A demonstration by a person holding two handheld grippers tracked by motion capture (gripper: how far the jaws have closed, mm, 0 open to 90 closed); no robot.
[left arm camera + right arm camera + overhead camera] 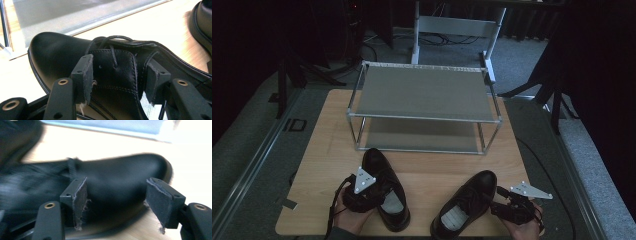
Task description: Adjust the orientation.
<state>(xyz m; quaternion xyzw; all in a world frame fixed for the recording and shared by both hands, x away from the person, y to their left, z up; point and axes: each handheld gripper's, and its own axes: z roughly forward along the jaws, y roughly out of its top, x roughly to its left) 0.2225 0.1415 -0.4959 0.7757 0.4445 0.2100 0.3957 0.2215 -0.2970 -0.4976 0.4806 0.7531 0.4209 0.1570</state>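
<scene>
Left gripper (117, 80): jaws clamped on left shoe (75, 57) tongue.
Right gripper (116, 202): jaws apart beside right shoe (120, 177).
Writing: none readable.

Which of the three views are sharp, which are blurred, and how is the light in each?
High view: dim, dark surroundings, sharp. Left gripper view: sharp on the black leather lace-up shoe. Right gripper view: smeared, the other black leather shoe soft, the pale wooden table overexposed.

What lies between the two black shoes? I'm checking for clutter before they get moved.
Nothing: the high view shows bare wooden tabletop between the left shoe and the right shoe.
</scene>
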